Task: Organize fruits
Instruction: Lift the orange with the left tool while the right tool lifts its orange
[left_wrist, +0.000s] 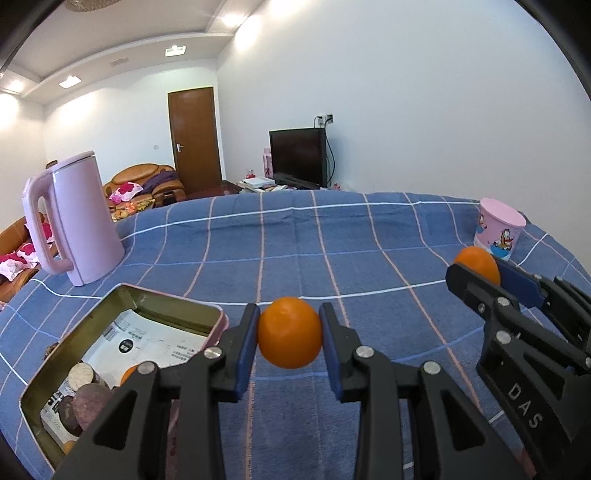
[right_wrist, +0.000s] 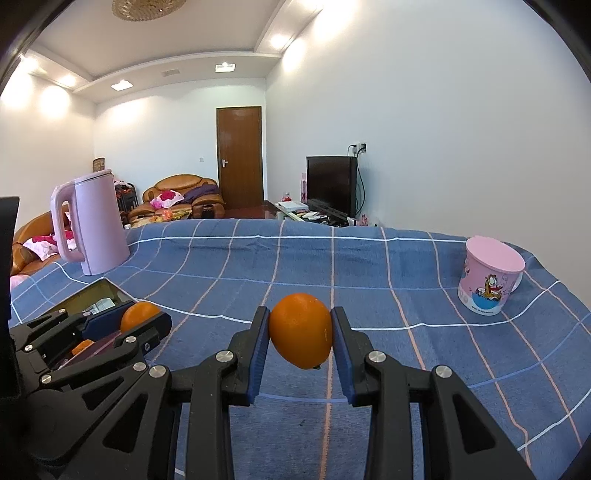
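**Two oranges held above the tin**

Your left gripper pinches a round orange just right of the open tin, the nearer hand. Your right gripper clamps an egg-shaped orange, long axis tilted, stem end down, farther right above the blue checked cloth.

A blue cotton tablecloth carries a grid of thin white and pale pink lines. The tall plastic kettle is plain pastel pink. The small pink cup bears a cartoon print in orange, blue and white. Both round smooth fruits are bright orange. The shallow metal tin looks gold inside, with a pink rim. The grippers' black fingers have blue pads.
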